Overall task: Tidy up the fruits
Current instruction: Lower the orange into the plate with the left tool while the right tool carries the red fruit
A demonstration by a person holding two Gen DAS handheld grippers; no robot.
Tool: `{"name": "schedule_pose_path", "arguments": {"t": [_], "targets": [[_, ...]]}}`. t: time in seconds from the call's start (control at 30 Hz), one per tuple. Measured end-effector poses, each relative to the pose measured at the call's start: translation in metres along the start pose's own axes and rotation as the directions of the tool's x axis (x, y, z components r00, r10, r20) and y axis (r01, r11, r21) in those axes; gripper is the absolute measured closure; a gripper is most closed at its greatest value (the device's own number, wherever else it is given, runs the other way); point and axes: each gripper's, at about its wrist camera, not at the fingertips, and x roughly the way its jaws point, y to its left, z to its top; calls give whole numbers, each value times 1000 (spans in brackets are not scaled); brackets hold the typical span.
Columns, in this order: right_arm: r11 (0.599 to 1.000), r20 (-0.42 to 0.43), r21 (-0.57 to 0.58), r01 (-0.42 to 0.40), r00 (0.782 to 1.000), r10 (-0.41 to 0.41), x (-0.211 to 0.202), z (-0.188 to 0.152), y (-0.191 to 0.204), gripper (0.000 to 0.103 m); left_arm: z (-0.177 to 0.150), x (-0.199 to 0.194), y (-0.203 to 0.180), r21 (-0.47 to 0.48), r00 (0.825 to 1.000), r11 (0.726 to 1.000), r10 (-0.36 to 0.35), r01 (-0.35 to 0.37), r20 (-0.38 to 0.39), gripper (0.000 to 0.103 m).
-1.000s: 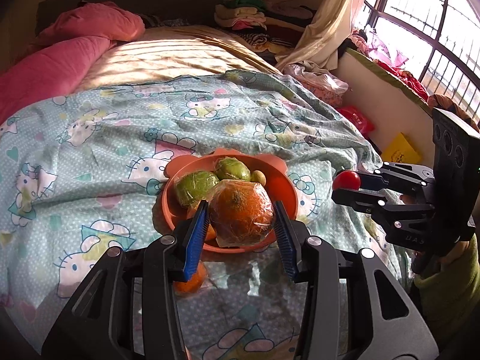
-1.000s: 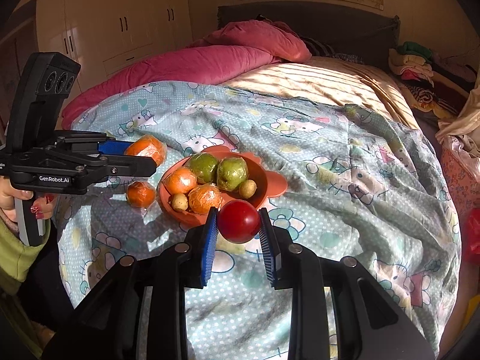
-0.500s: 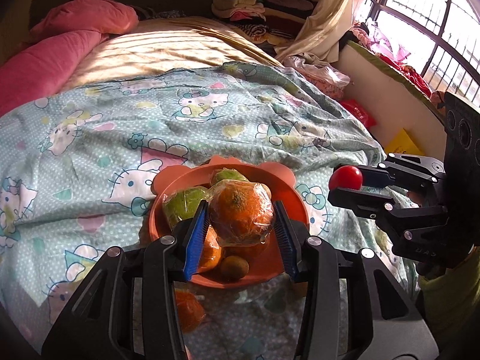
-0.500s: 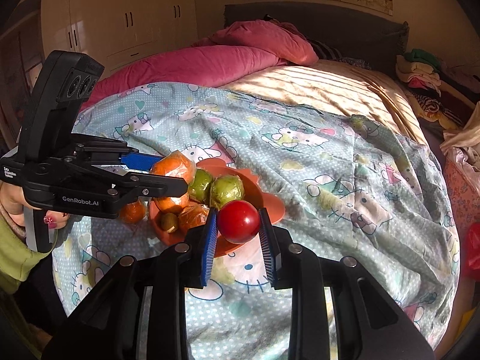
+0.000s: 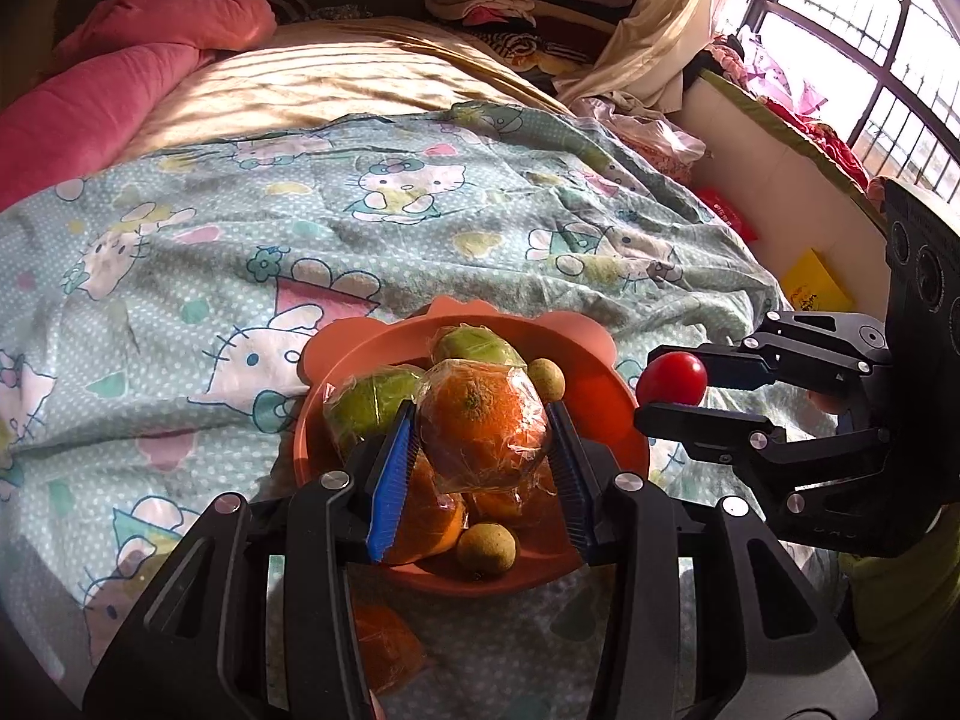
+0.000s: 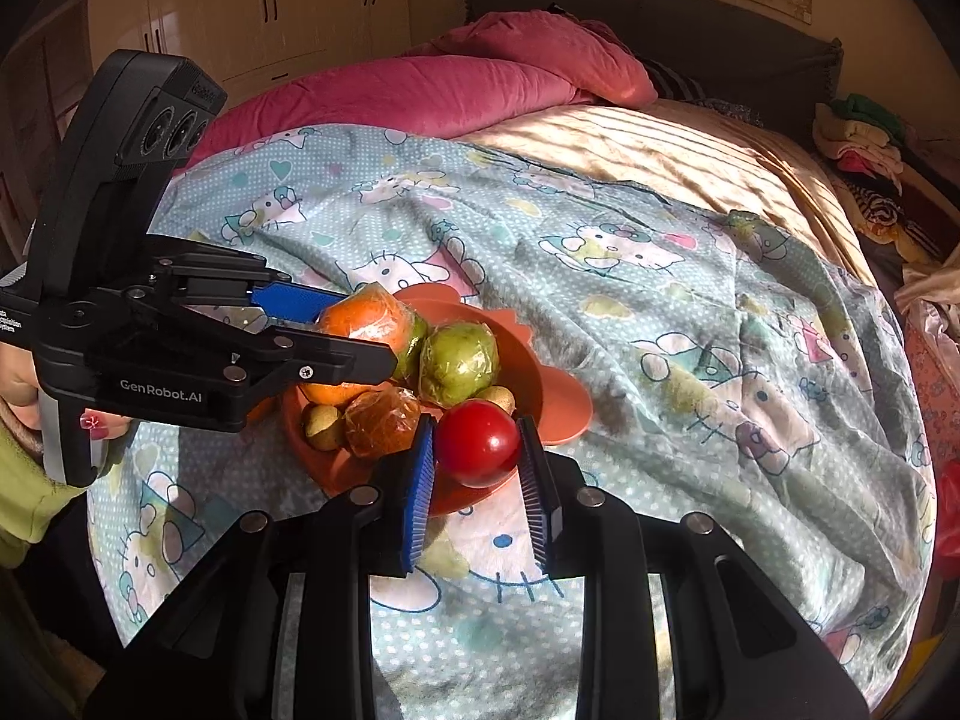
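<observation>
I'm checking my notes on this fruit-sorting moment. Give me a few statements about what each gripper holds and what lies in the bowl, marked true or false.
1. The left gripper holds a plastic-wrapped orange. True.
2. The right gripper is empty. False: it is shut on a red tomato.
3. The orange bowl already holds wrapped green fruits. True.
4. The bowl stands on a wooden table. False: it sits on a cartoon-print blanket.

My left gripper [image 5: 480, 450] clamps a wrapped orange [image 5: 483, 426] above the orange bowl [image 5: 606, 384]; my right gripper [image 5: 672, 399] pinches a red tomato [image 5: 671, 379] beside the bowl's rim.
</observation>
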Motion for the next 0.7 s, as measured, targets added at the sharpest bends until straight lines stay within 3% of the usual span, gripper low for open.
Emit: {"name": "schedule_pose_path", "arguments": {"t": [0.7], "targets": [[999,-46,-50,-7,999,4,22,2,9,77,0,7,9,-27,1000,1000,-7,6,-14,67]]}}
